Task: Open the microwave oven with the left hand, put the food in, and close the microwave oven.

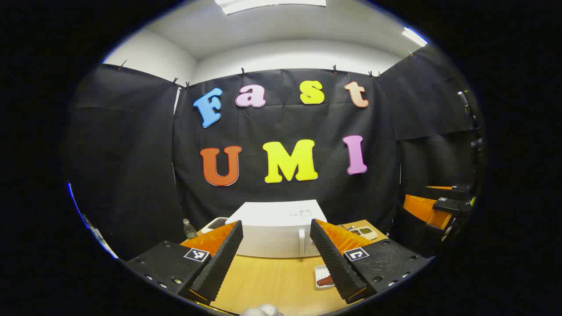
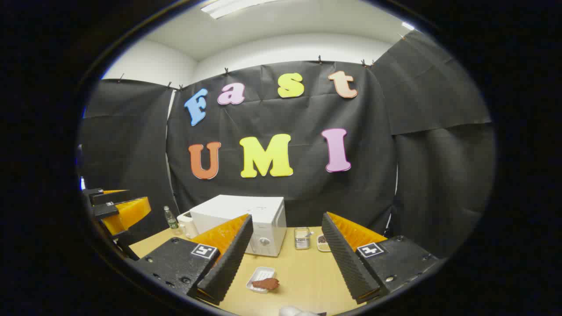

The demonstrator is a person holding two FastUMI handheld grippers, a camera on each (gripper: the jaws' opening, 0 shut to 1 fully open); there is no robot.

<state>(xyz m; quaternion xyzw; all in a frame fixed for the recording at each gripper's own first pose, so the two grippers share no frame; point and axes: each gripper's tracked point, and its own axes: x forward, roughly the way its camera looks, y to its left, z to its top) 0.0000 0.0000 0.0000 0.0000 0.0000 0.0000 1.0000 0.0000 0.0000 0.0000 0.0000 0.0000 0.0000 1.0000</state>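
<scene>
Low in the middle of the left gripper view, the white microwave oven (image 1: pixel 277 232) stands on the wooden tabletop (image 1: pixel 272 281), door shut, framed between the left gripper (image 1: pixel 276 259) and its wide-open jaws, which hold nothing. Its vertical handle (image 1: pixel 301 242) runs down the right part of the front; that bar looks stiff and easy to hook or pinch, and it is the sensible place to take hold. The door should swing on a hinge with some catch resistance, and the oven looks heavy enough to stay put, though a hard pull could slide it on the smooth wood.

Toward the bottom of the right gripper view, the food (image 2: pixel 265 284), a reddish-brown piece, lies on a small white tray (image 2: pixel 257 276) in front of the oven. The right gripper (image 2: pixel 285 259) is also spread wide and empty. That tray looks light, thin and shallow, so a grip on its rim, kept level, seems safest; the piece could slip off if tilted.

The right gripper view shows the oven's side and a knob (image 2: pixel 264 241), plus a clear container (image 2: pixel 301 238) and a small dish (image 2: pixel 323 242) right of it. The left gripper view gives the door square-on, with the tray (image 1: pixel 324 277) half hidden behind one jaw.
</scene>
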